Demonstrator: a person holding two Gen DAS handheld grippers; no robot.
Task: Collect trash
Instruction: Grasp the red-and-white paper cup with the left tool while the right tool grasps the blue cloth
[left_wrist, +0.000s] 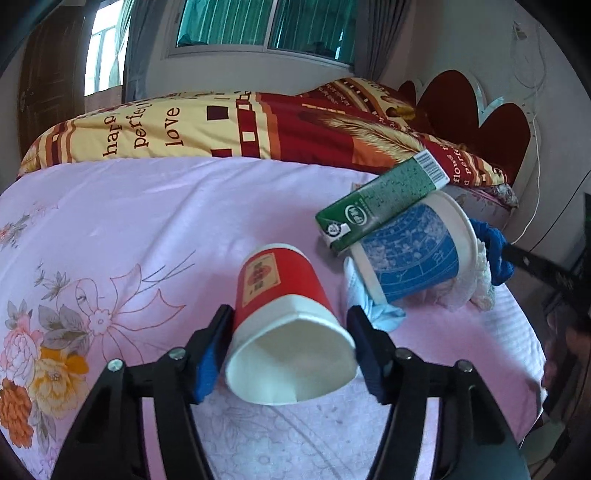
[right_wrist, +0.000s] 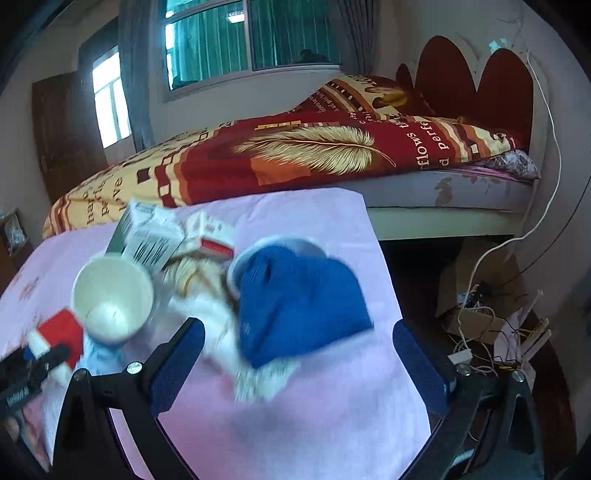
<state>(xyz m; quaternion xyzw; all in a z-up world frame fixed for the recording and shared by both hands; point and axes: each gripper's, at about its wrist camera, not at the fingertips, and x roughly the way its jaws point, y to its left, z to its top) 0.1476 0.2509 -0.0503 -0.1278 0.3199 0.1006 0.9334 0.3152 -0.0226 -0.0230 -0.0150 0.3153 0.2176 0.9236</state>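
My left gripper (left_wrist: 290, 325) is shut on a red paper cup (left_wrist: 284, 314) that lies on its side, mouth toward the camera, on the pink sheet (left_wrist: 147, 214). Its rim is squeezed. To the right lies a blue and white paper cup (left_wrist: 413, 251) with a green carton (left_wrist: 384, 199) on top of it. In the right wrist view my right gripper (right_wrist: 297, 343) is open, low over a blue cloth (right_wrist: 299, 306) and white tissue (right_wrist: 258, 376). The white cup mouth (right_wrist: 112, 295), the carton (right_wrist: 151, 236) and the red cup (right_wrist: 59, 336) lie to its left.
A red and yellow quilt (left_wrist: 258, 125) lies on the bed behind. The pink surface's right edge (right_wrist: 388, 280) drops to a floor with cardboard boxes and cables (right_wrist: 480, 306). A red headboard (right_wrist: 472, 85) stands at the far right. Crumpled pale blue paper (left_wrist: 384, 314) lies by the left gripper.
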